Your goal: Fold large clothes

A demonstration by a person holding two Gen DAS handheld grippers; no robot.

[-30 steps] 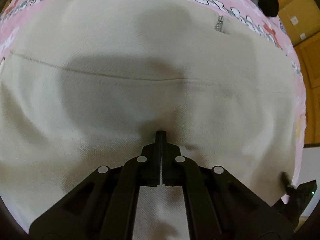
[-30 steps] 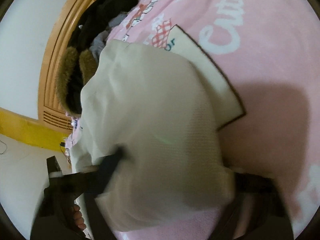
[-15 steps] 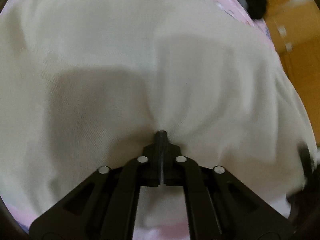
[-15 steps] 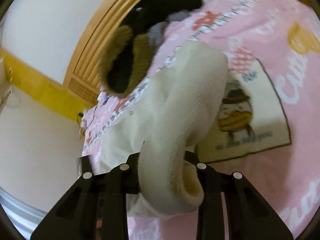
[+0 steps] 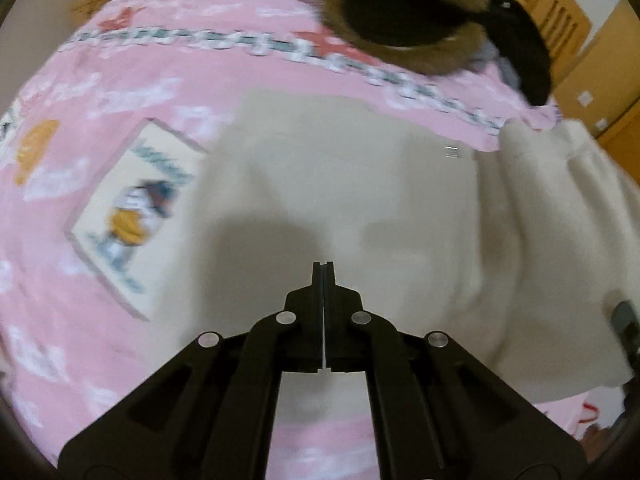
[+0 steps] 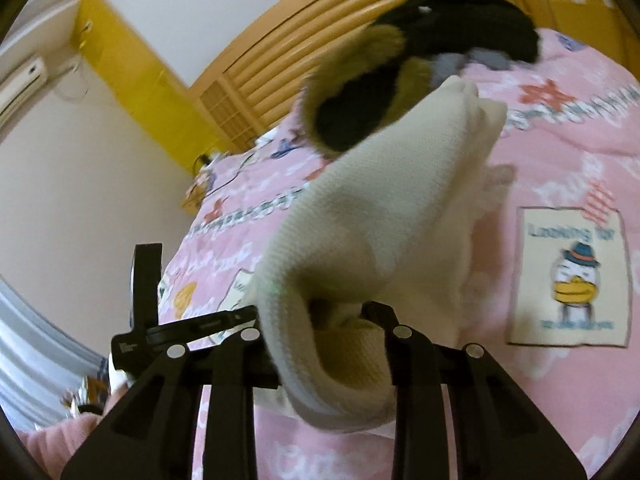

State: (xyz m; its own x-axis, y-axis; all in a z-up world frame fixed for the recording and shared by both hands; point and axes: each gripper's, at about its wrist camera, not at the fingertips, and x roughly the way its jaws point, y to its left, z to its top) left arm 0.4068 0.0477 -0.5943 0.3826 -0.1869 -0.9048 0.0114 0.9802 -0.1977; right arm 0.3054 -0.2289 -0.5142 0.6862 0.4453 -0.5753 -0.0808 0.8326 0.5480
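Observation:
A large cream garment (image 5: 360, 184) lies spread on the pink bedspread (image 5: 120, 80). My left gripper (image 5: 322, 270) hovers above its middle, shut, and no cloth is visibly pinched at its tips. The garment's right side rises in a fold (image 5: 560, 220) toward the blurred right gripper at the picture's edge. In the right wrist view a thick bunch of the cream garment (image 6: 380, 220) is held up off the bed. My right gripper (image 6: 320, 312) is shut on that bunch. The cloth hides its fingertips, and a rolled hem (image 6: 340, 380) droops between the arms.
A black coat with a brown fur hood (image 5: 420, 20) (image 6: 360, 112) lies at the head of the bed by the wooden headboard (image 6: 320, 40). A cartoon patch (image 5: 132, 216) (image 6: 568, 280) marks the bedspread. A black piece of hardware (image 6: 144, 312) stands at the left.
Both grippers rose. The left one drew back from the cloth, so the bed and coat now show. The right one rolled upright and lifted the bunched garment off the bed.

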